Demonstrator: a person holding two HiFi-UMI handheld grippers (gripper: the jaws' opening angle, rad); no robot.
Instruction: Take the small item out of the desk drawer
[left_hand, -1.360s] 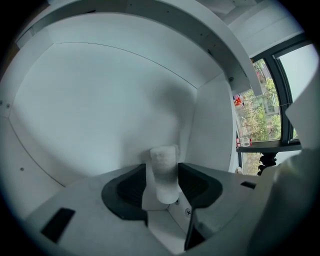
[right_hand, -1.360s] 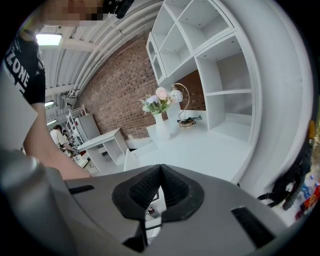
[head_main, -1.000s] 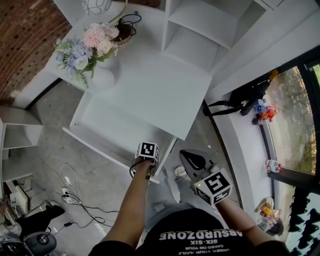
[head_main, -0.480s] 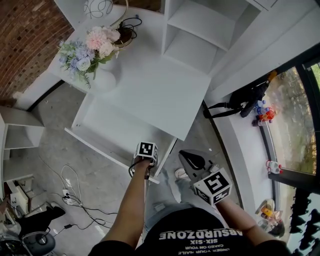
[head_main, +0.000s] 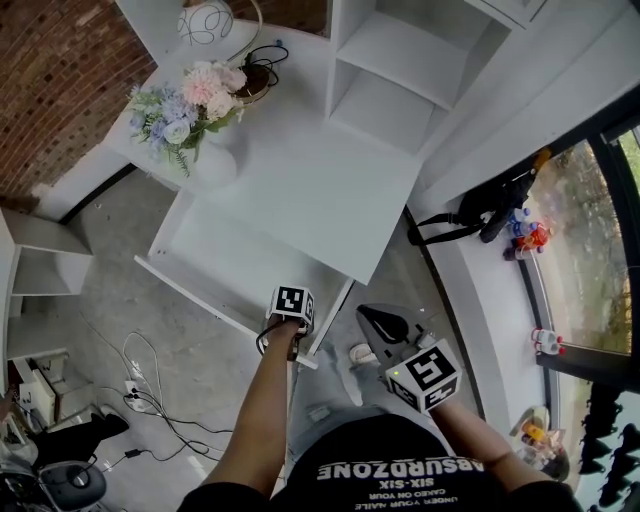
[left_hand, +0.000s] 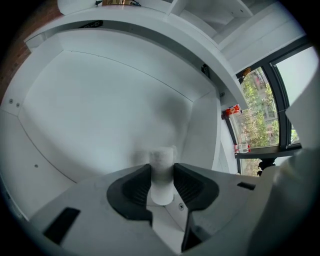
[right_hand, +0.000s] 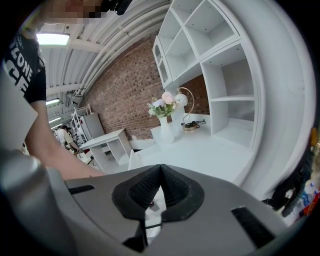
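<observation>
The white desk drawer stands pulled out, and its bare white floor fills the left gripper view. My left gripper points steeply down over the drawer's near right corner. It is shut on a small white cylindrical item that stands upright between the two dark pads. In the head view only that gripper's marker cube shows, and it hides the jaws and the item. My right gripper hangs to the right of the drawer, off the desk, its jaws shut with nothing between them.
A white vase of flowers and a round lamp with cables stand on the desk top. A white shelf unit rises behind. Cables lie on the floor at left; a black bag sits on the window sill.
Neither gripper has visibly moved. Only the head view has shifted a little, so the desk sits slightly lower in the picture.
</observation>
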